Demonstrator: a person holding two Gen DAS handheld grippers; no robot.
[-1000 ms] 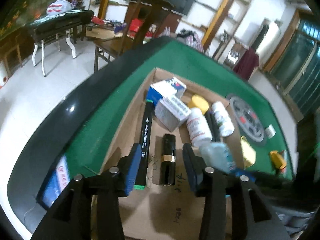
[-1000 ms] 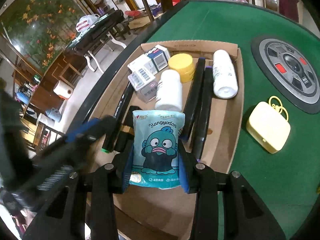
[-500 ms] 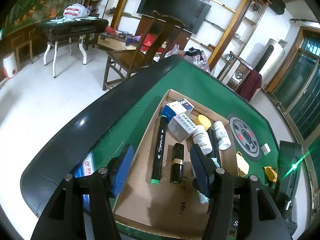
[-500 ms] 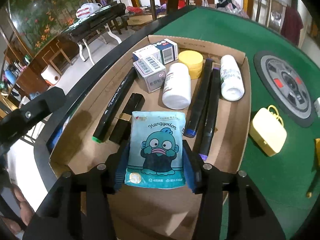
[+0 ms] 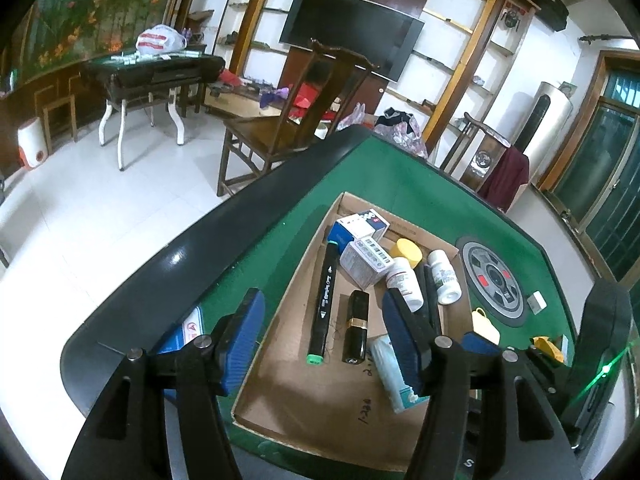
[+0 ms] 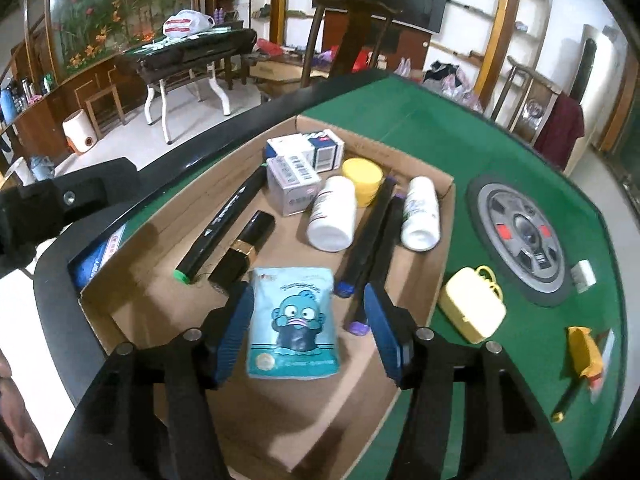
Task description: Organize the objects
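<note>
A shallow cardboard tray [image 6: 444, 204] [image 5: 280, 364] lies on the green table. It holds a light-blue cartoon packet [image 6: 294, 322] [image 5: 390, 372], a black marker with a green cap [image 6: 218, 228] [image 5: 324, 304], a black lipstick tube [image 6: 244, 252] [image 5: 357, 332], two white bottles [image 6: 334, 218], boxes and a yellow jar [image 6: 362, 174]. My right gripper [image 6: 308, 332] is open, its pads apart from the packet lying flat between them. My left gripper [image 5: 322, 344] is open and empty, raised above the tray's near left corner.
On the green felt right of the tray lie a yellow case [image 6: 472, 312], a round grey centre panel [image 6: 520, 240], a small white block [image 6: 584, 276] and a yellow-orange item [image 6: 584, 354]. A blue card [image 6: 102, 256] sits in the table's black rim. Chairs stand beyond.
My right gripper has opened and let go of the blue packet, which now lies flat in the tray. My left gripper has lifted and pulled back from the lipstick and marker.
</note>
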